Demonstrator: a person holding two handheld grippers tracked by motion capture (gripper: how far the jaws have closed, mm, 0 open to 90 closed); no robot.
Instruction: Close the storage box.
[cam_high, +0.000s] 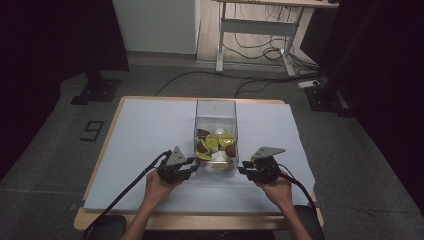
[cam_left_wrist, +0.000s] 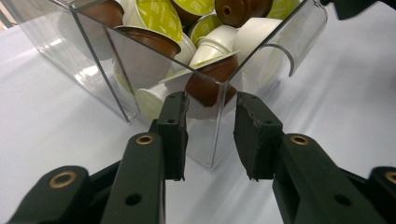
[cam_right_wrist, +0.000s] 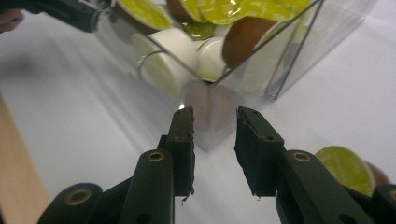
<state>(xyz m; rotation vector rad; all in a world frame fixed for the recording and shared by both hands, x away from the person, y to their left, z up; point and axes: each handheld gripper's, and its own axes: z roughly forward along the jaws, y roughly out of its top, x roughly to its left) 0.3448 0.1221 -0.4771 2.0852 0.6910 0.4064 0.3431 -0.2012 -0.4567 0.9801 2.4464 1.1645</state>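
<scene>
While each gripper (cam_high: 194, 166) (cam_high: 241, 171) straddles a near corner of the clear box (cam_high: 215, 116) of coffee capsules (cam_high: 213, 142), jaws partly open, neither visibly grips, likely steadying it.

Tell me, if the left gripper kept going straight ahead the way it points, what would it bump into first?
Most likely the near corner of the clear box of coffee pods. That edge stands right between the tips of the left gripper, though whether they already touch it is unclear.
</scene>
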